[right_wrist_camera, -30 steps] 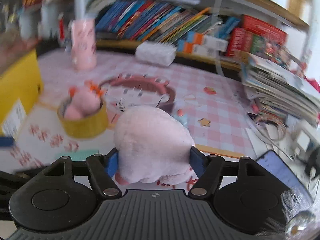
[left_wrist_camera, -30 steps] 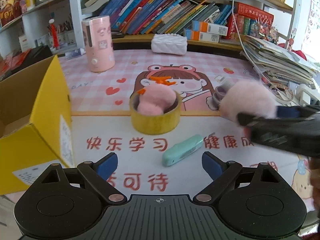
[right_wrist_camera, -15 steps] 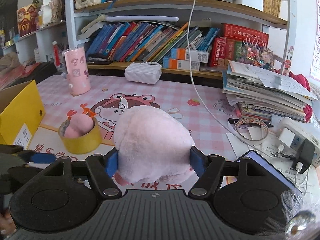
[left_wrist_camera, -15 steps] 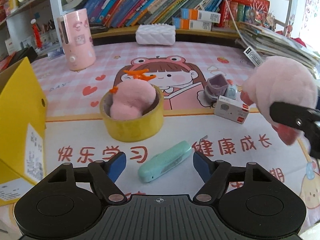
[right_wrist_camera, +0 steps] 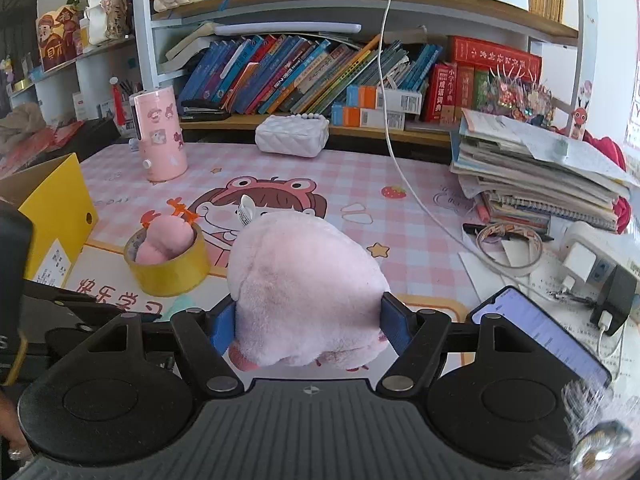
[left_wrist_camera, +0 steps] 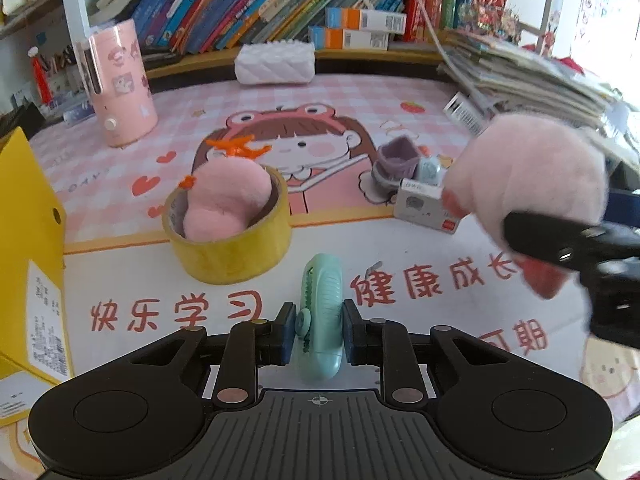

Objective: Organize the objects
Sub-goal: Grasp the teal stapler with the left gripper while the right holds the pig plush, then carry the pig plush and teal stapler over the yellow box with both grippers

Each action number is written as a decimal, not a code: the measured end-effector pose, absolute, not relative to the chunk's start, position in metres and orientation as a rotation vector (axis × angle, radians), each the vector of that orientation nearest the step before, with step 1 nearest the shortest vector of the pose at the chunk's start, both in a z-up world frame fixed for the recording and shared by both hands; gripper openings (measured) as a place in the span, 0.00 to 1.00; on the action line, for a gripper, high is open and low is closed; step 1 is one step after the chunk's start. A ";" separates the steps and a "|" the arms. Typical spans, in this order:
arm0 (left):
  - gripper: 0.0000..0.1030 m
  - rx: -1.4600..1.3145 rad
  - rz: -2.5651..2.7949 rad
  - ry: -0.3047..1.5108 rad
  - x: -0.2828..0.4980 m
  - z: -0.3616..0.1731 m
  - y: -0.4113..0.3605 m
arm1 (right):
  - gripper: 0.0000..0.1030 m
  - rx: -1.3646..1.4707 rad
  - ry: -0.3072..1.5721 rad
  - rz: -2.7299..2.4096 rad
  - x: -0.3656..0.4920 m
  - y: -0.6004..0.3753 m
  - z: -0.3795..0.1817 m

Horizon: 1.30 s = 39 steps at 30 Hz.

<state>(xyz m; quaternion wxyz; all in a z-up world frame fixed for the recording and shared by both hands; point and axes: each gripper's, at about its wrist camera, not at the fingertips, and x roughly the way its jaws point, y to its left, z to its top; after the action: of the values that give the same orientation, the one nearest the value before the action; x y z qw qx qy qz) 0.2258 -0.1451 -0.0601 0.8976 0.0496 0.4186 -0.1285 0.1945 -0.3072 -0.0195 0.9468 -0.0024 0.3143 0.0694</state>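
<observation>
My left gripper is shut on a mint green utility knife, which stands on edge between the blue pads. My right gripper is shut on a large pink plush toy and holds it above the desk; the toy also shows at the right of the left wrist view. A yellow tape roll holds a smaller pink plush with orange feet; it also shows in the right wrist view.
An open yellow box stands at the left. A small white box and a purple toy cart lie mid-right. A pink cylinder, white pouch, book pile and phone surround the mat.
My left gripper has closed on the mint utility knife, which turned from lying slanted to standing between the fingers. The right gripper with the plush has stayed at the right.
</observation>
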 end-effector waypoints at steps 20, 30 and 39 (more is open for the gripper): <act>0.22 -0.113 -0.206 0.784 0.132 -0.024 -0.052 | 0.67 -0.039 0.662 0.245 0.140 -0.235 -0.010; 0.22 -0.150 -0.135 0.759 0.072 -0.015 0.016 | 0.67 -0.067 0.674 0.326 0.093 -0.165 -0.005; 0.22 -0.162 -0.047 0.740 0.026 -0.009 0.077 | 0.67 -0.083 0.668 0.417 0.056 -0.100 -0.003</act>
<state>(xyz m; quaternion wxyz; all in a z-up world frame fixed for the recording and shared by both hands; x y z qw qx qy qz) 0.0258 0.0772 -0.0093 0.9289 -0.0792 0.3611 -0.0231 0.0562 -0.0995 -0.0032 0.9226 -0.0402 0.3254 0.2030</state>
